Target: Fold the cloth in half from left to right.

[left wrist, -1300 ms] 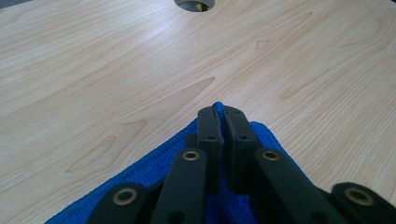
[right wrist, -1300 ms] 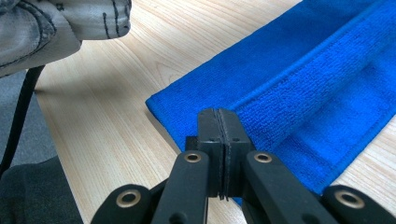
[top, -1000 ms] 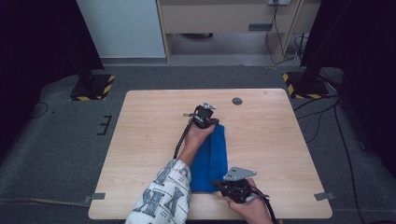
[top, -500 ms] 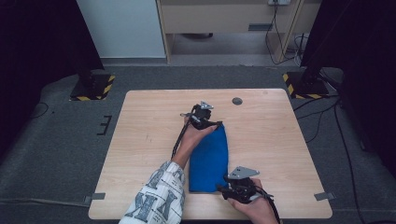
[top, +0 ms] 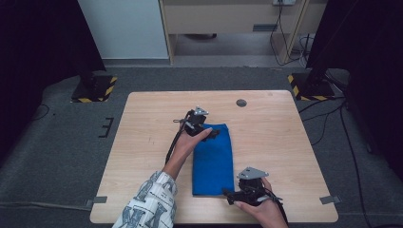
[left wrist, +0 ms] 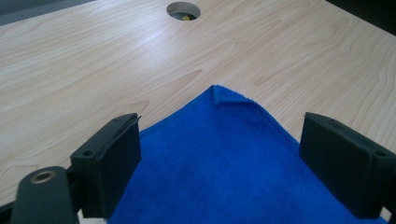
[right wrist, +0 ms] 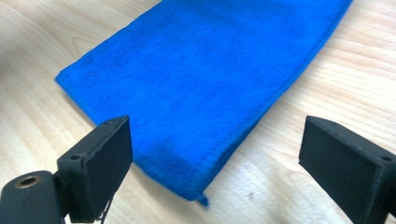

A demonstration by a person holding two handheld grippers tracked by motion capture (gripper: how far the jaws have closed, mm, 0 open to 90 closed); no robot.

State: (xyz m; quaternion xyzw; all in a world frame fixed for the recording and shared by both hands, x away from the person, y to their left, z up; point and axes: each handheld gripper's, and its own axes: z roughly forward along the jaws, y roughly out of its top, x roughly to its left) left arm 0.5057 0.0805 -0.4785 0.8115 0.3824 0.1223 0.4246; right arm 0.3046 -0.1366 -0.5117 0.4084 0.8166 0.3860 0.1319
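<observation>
Light wooden table (top: 142,142) on grey carpet (top: 57,156). Round cable hole (top: 241,102) near the far edge, right of centre. Two yellow-and-black striped stand bases (top: 95,89) (top: 309,85) at the far corners. Wooden cabinet (top: 228,19) behind; black cables (top: 328,128) trail at right.

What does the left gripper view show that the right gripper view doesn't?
Left gripper view alone: a round hole in the wooden table, and the far corner of the folded blue terry cloth, its tip slightly turned over. Right gripper view alone: the cloth's near end, with a short edge and a thick folded corner close to the tongs. Both share the blue cloth lying flat on pale wood, framed by a pair of black tongs, left and right, standing wide open and holding nothing.
</observation>
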